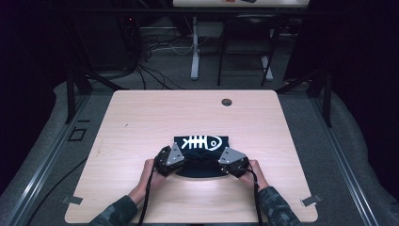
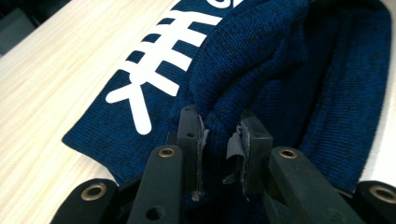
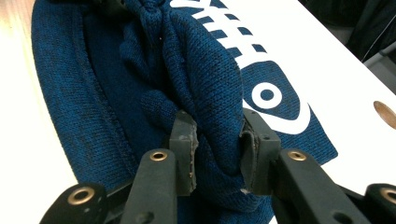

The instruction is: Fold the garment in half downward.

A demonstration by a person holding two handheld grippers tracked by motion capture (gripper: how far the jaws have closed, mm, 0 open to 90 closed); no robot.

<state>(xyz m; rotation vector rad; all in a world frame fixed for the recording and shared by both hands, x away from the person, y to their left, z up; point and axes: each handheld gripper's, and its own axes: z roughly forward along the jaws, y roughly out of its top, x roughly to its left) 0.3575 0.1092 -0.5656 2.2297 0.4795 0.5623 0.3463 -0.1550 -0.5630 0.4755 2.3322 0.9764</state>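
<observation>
Both hands [image 1: 149,175] rest low on the table [image 1: 141,117], fingers [image 2: 189,135] clenched on bunched blue knit cloth [image 1: 202,162].

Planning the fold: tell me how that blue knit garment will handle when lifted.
The blue knit garment is probably floppy: it bunches in folds between the right gripper jaws. Likely light, and grippy rather than slippery, given its coarse knit in the left gripper.
</observation>
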